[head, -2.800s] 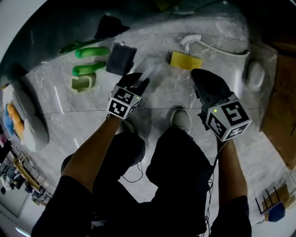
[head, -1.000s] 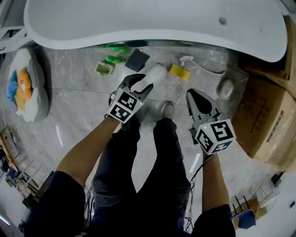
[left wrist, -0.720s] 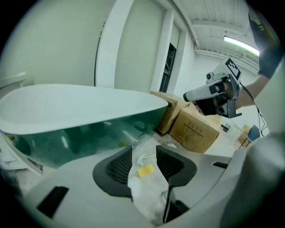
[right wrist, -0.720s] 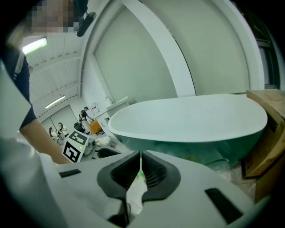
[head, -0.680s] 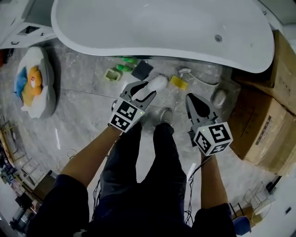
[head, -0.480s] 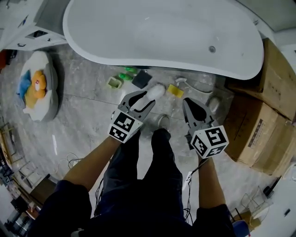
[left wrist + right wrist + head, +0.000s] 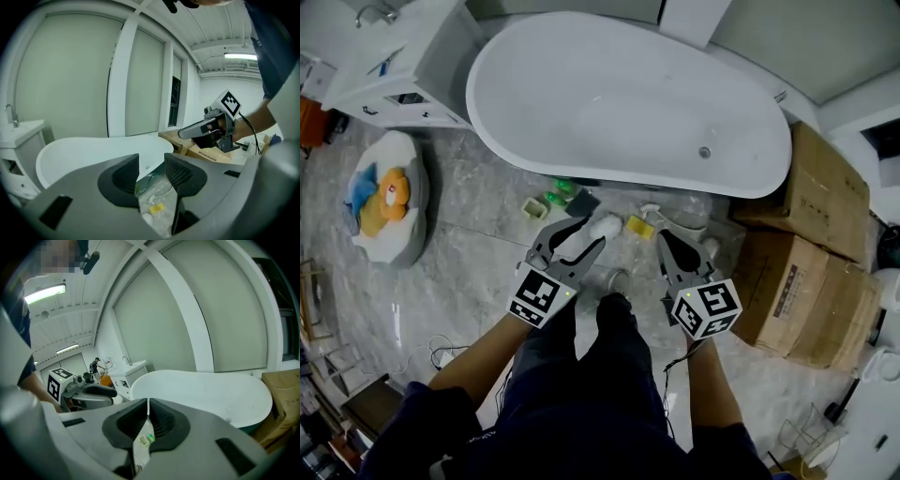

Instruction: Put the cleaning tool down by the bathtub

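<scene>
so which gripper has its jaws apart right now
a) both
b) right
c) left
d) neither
c: in the left gripper view the left gripper has its jaws standing apart with nothing held between them, while in the right gripper view the right gripper has its jaws closed together.

The bathtub (image 7: 628, 103) is smooth, glossy white, with a soft sheen along its rim. The floor (image 7: 459, 244) is polished grey tile with stone-like veining. The cleaning tool (image 7: 606, 225) looks white and fluffy, and the sponge (image 7: 639, 227) beside it looks matt and porous. The boxes (image 7: 811, 281) are dull brown cardboard. The left gripper (image 7: 152, 171) and the right gripper (image 7: 147, 414) have matt grey plastic shells with dark ribbed pads (image 7: 180, 172).
</scene>
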### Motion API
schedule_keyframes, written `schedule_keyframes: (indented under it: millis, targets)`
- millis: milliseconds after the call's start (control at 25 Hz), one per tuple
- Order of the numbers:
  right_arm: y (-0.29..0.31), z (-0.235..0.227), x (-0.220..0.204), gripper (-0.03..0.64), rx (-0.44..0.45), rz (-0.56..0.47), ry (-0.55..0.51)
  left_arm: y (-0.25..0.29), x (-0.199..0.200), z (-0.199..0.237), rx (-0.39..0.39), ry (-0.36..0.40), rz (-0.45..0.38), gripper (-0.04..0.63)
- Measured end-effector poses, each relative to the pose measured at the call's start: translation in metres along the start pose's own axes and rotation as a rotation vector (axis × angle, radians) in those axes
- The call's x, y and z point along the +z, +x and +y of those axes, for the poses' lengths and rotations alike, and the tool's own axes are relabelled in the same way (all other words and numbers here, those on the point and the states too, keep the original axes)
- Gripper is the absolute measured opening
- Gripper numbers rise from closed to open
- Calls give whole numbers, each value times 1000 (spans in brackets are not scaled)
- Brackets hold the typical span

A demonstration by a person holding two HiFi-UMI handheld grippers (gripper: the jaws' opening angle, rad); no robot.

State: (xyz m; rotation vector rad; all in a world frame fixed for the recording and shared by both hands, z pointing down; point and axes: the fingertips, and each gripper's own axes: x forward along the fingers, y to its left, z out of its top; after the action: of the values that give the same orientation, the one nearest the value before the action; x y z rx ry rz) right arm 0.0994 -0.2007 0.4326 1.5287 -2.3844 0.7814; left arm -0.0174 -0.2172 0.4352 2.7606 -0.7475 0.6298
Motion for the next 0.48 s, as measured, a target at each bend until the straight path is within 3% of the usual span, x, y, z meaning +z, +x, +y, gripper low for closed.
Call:
schedule_keyframes:
  millis: [200,480]
  targets:
    - [-25,25,48,17,-3,-76,-34,-38,58,-4,20,67,-81,185]
    - [-35,57,107,17,17,-145,-110,-81,113,9,48,101,-177,186]
